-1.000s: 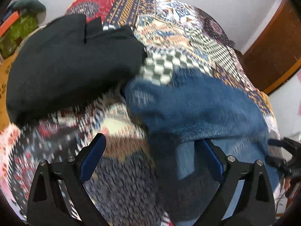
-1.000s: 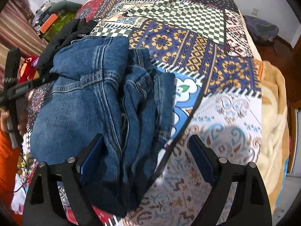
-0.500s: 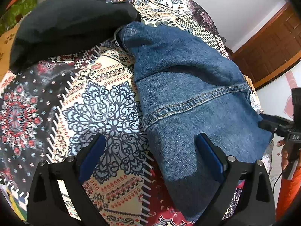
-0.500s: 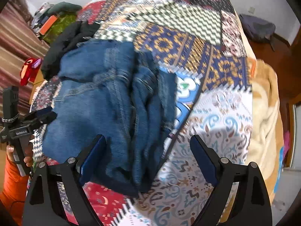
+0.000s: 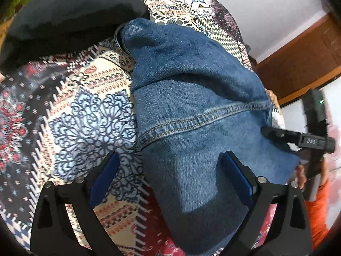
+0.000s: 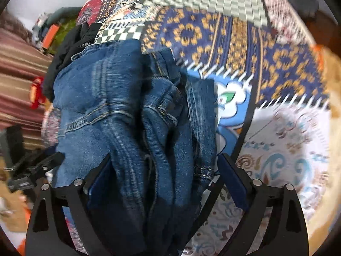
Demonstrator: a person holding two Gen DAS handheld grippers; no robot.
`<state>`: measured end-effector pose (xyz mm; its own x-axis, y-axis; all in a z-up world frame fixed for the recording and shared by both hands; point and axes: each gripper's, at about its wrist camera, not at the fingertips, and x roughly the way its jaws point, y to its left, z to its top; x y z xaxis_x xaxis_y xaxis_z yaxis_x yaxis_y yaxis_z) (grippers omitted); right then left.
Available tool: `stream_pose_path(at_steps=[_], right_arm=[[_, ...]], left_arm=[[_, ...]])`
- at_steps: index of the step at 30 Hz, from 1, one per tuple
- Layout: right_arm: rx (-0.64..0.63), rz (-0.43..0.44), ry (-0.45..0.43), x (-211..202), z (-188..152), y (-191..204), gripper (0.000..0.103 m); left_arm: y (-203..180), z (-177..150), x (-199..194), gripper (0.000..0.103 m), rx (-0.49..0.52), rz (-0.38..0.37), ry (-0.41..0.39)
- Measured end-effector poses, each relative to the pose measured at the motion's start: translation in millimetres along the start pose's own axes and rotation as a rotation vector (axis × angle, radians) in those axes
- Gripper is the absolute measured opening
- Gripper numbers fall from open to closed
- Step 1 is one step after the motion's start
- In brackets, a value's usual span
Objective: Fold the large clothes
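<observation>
Left wrist view: the left gripper (image 5: 168, 170) hangs over the patterned bedspread (image 5: 85, 115) with its fingers wide apart and nothing between the pads. The blue jeans (image 5: 191, 106) lie folded in a bundle on the spread, reaching from the far middle down to the near right, and the gripper's right finger (image 5: 236, 175) stands above the denim while its left finger (image 5: 104, 175) stands above the printed cloth. A stitched seam runs across the bundle. At the far left a black garment (image 5: 70, 10) lies heaped, just beside the far end of the jeans. At the right edge the right gripper (image 5: 298, 138) shows from the side, its tip at the right border of the jeans; whether it touches the cloth I cannot tell. A brown wooden door (image 5: 302, 59) stands far right.

Right wrist view: the picture is blurred by motion. The right gripper (image 6: 164, 172) has its fingers spread wide, with the near end of the jeans (image 6: 127, 117) lying between and below them, not pinched. The denim shows several folded layers, waistband far. The bedspread (image 6: 245, 49) stretches to the right and far. The black garment (image 6: 68, 49) lies at the far left, touching the jeans. The left gripper (image 6: 38, 168) appears dark at the near left edge.
</observation>
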<state>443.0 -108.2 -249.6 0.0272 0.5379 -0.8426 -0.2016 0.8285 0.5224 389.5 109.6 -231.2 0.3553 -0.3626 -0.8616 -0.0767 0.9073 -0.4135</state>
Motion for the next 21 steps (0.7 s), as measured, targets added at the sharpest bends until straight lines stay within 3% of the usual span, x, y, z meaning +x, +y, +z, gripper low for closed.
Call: stream_pose_path(at_steps=[7, 11, 14, 16, 17, 19, 21], right_arm=[[-0.036, 0.003, 0.022, 12, 15, 10, 0.099], [-0.036, 0.024, 0.037, 19, 24, 14, 0.099], [-0.035, 0.046, 0.033, 21, 25, 15, 0.097], [-0.027, 0.072, 0.022, 17, 24, 15, 0.085], [-0.020, 0.087, 0.021, 15, 22, 14, 0.080], [-0.009, 0.115, 0.006, 7, 18, 15, 0.059], [-0.015, 0.116, -0.011, -2, 14, 21, 0.049]], left_arm=[[-8, 11, 20, 0.099, 0.005, -0.033, 0.016], [-17, 19, 32, 0.098, 0.019, -0.027, 0.024], [-12, 22, 33, 0.098, -0.004, -0.065, 0.027], [-6, 22, 32, 0.098, -0.036, -0.104, 0.028], [-2, 20, 30, 0.091, -0.047, -0.124, 0.029], [1, 17, 25, 0.082, -0.050, -0.115, 0.024], [4, 15, 19, 0.074, -0.053, -0.138, 0.019]])
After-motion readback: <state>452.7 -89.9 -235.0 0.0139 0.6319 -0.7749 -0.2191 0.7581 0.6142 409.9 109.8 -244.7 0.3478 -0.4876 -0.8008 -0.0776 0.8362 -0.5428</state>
